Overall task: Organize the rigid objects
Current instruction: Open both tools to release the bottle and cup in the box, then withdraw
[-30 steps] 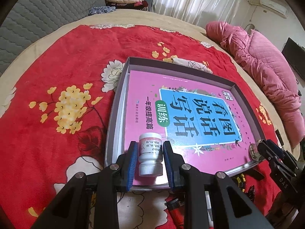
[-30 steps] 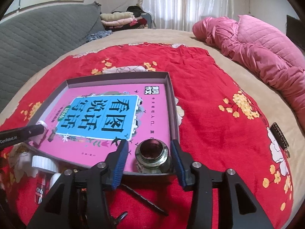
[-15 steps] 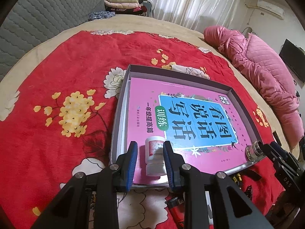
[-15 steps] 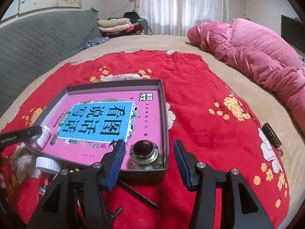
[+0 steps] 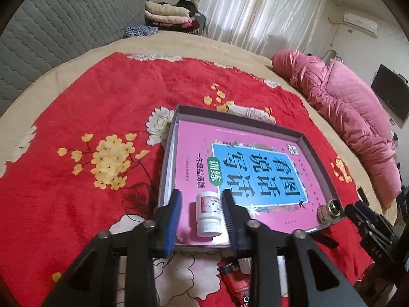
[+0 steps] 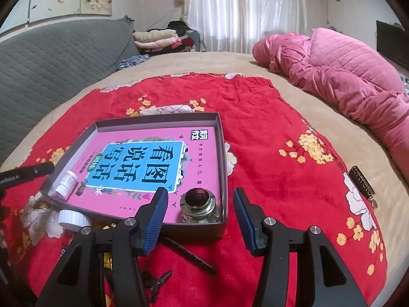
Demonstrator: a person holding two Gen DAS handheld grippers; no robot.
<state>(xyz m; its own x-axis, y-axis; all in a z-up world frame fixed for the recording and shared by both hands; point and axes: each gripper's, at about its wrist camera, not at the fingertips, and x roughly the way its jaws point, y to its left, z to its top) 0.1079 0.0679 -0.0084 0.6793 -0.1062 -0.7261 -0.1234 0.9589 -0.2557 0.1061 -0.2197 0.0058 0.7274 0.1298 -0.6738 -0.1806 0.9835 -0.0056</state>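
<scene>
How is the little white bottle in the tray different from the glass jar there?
The white bottle is opaque plastic; the glass jar is see-through. The bottle lies on its side with its cap on; the jar stands upright with an open mouth. Both rest on the pink book inside the tray, at opposite near corners.

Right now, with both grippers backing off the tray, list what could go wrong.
1. The white pill bottle lies on its side on the glossy pink book, between the opening left gripper; it may roll.
2. The glass ink bottle stands uncapped in the tray corner; a nudge from the right gripper could tip it.
</scene>
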